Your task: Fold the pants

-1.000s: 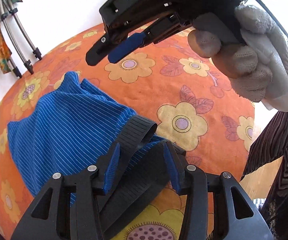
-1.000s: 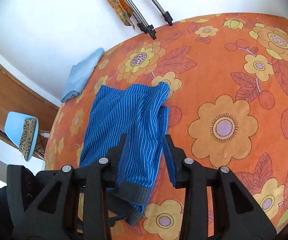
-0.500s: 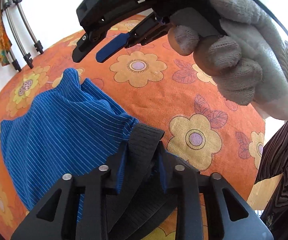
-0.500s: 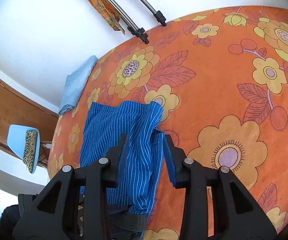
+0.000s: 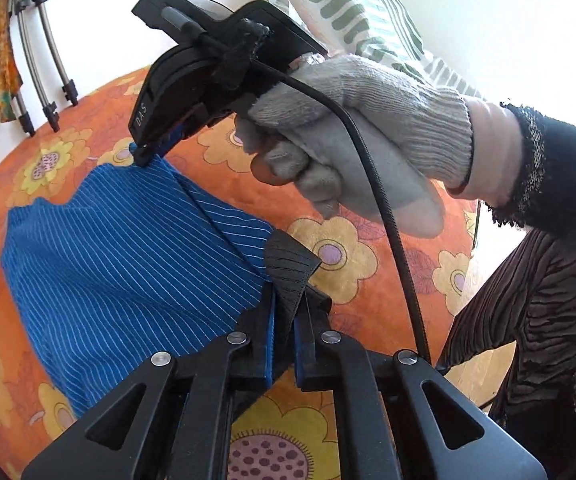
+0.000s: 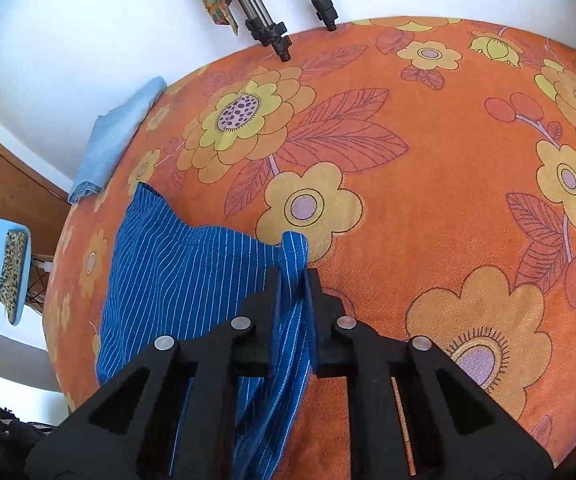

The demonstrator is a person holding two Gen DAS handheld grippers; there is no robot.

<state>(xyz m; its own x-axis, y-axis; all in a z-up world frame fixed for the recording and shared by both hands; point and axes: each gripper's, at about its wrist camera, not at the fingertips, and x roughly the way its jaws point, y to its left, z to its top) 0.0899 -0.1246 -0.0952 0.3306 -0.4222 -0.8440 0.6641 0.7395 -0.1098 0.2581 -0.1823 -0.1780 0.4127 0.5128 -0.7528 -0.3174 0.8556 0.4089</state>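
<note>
Close to me, my left gripper is squeezed tight on the black waistband of the blue striped pants. Farther off, my right gripper is pinched on the blue edge at the pants' far end, held by a gloved hand. The pants lie on the orange flowered cloth, with a light blue towel at the far edge.

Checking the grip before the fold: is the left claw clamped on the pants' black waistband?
Yes, the left claw is shut on the black waistband of the blue striped pants.
</note>
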